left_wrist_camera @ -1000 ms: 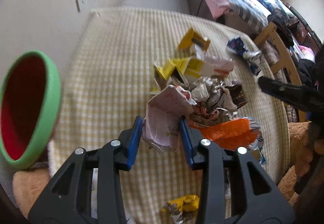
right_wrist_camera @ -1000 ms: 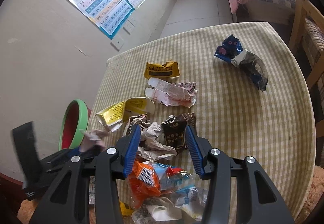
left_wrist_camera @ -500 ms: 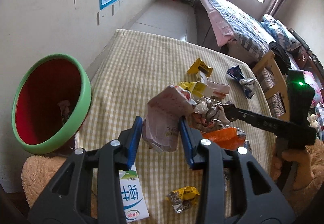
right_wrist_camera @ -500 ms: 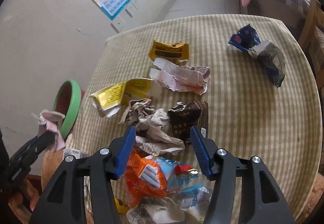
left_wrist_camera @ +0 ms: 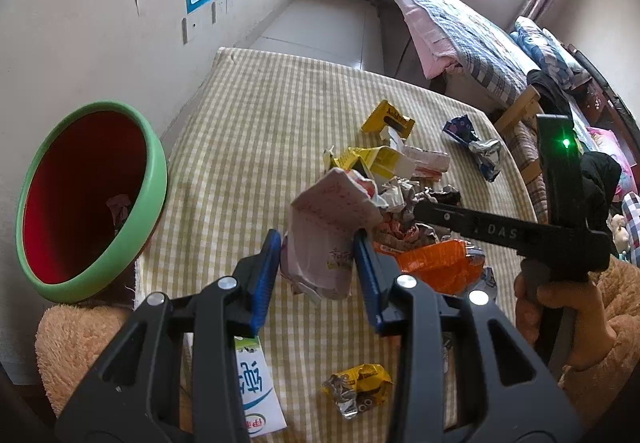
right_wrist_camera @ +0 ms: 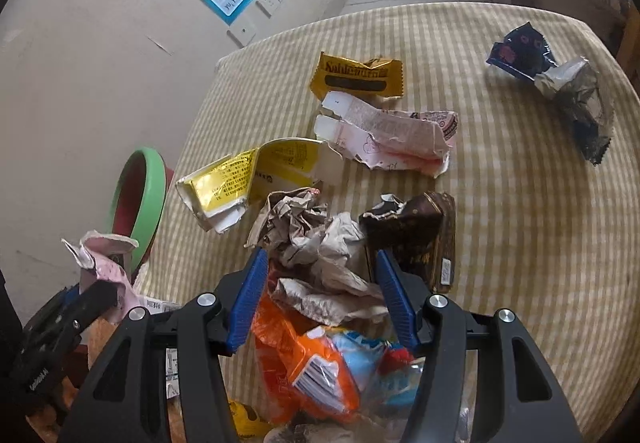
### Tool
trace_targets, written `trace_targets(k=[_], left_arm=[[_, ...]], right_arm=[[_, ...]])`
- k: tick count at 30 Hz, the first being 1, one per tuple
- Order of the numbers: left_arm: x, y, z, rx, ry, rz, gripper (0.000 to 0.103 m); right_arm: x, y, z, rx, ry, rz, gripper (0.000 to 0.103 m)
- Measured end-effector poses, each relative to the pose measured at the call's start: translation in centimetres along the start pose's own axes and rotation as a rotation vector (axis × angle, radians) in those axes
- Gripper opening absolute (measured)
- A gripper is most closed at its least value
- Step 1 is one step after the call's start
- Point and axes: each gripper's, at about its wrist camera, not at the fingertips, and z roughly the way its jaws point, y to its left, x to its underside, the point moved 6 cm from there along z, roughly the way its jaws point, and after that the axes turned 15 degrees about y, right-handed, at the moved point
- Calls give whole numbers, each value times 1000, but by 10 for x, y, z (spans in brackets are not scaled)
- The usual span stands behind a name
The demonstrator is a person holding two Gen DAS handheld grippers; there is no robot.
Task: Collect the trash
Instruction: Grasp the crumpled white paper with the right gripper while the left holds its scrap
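Trash [right_wrist_camera: 320, 247] mostly sits in the bench [right_wrist_camera: 520, 203] middle, one bit lies in the bin [left_wrist_camera: 92, 199], the left tool [left_wrist_camera: 316, 267] squeezes pink paper [left_wrist_camera: 328, 227], the right tool [right_wrist_camera: 320, 291] gapes apart.

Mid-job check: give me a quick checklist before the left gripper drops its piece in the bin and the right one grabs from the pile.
1. Left gripper clamped on crumpled pink paper carton: ok.
2. Carton over the green-rimmed red bin: not ok, it hangs over the checked tablecloth.
3. Bin mouth unobstructed: ok.
4. Right gripper open: ok, jaws just widened.
5. Crumpled grey-white paper wad between its fingers: ok.
6. Pads touching the wad: cannot tell.
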Motion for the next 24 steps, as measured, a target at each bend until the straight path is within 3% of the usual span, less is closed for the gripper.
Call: trace_targets(k=[4, 5, 8, 11, 24], left_arm=[[1, -3, 3, 0, 7, 10, 36], [1, -3, 3, 0, 7, 11, 36], [1, -3, 2, -1, 4, 7, 36], [0, 0, 0, -3, -3, 2, 36], [-5, 14, -20, -25, -60, -22, 36]], right_arm=[[1, 2, 6, -15, 13, -11, 50], [2, 3, 6, -13, 17, -22, 36], [3, 6, 1, -44, 5, -24, 17], [4, 11, -11, -56, -31, -35, 8], [10, 43, -76, -4, -222, -119, 8]])
